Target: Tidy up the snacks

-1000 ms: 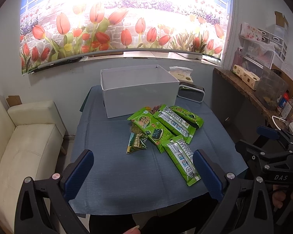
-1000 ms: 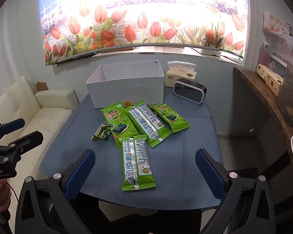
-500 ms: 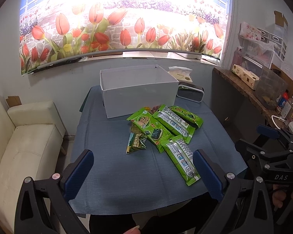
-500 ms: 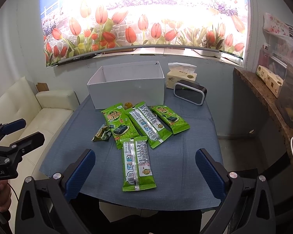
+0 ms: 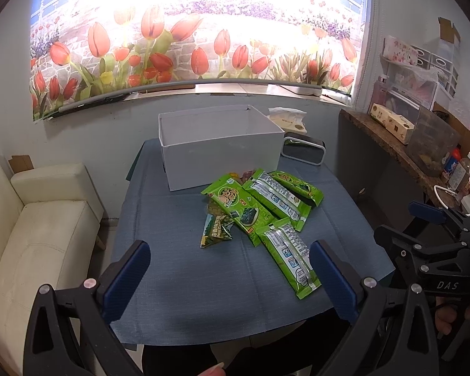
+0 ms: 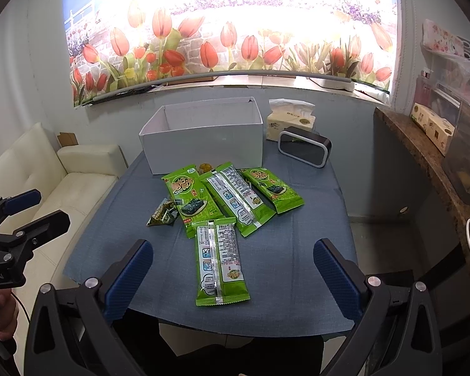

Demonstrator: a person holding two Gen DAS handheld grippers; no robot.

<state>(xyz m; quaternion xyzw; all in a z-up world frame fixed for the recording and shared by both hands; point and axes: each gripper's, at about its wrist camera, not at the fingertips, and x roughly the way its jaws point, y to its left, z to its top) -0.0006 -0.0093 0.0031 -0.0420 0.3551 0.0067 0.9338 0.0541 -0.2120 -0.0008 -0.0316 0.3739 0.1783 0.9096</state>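
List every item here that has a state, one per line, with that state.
White box: open-topped, upright, no snacks visible inside.
Nearest green packet: flat, back side up.
Small dark triangular packet: lying beside the green ones, outside the box.
Tissue pack: opened, tissue sticking out.
Left gripper: open, empty.
Right gripper: open, empty.

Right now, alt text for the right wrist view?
Four long green snack packets and a small dark triangular packet lie on a blue-clothed table before an open white box. The open right gripper hovers at the table's near edge; the left gripper shows at far left.
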